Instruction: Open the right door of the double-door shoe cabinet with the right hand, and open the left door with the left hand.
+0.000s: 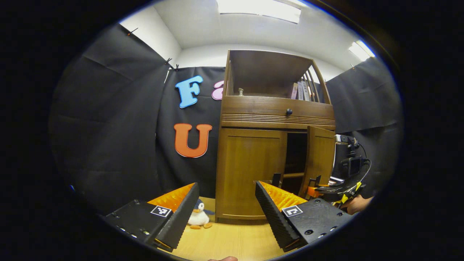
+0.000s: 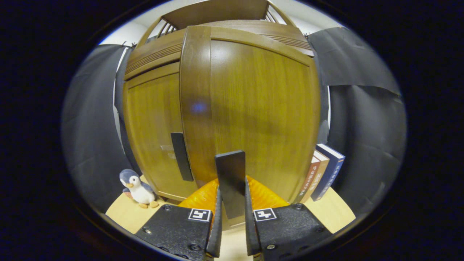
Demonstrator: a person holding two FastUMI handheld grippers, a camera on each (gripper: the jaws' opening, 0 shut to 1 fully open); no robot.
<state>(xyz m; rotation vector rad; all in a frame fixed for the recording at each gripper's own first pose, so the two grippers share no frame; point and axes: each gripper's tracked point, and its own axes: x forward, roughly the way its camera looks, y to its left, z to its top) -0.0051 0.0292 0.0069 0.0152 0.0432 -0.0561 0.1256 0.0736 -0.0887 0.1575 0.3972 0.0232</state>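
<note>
Bright ceiling panels [image 1: 259, 9] light my booth; glare sheens the cabinet door [image 2: 253, 108], and fisheye bends the edges.

Cabinet interior [image 1: 295, 154] behind the right door [image 1: 320, 157] is being lost in shadow; contents cannot be told. Right gripper [image 1: 328, 189] is being partly covered by the left gripper's finger [image 1: 279, 214], and the hand [image 1: 357, 203] holding it is being cut off at the edge. Handle [image 2: 231, 183] base is being hidden between fingers. Books [image 2: 324, 175] are being partly hidden by the door.
</note>
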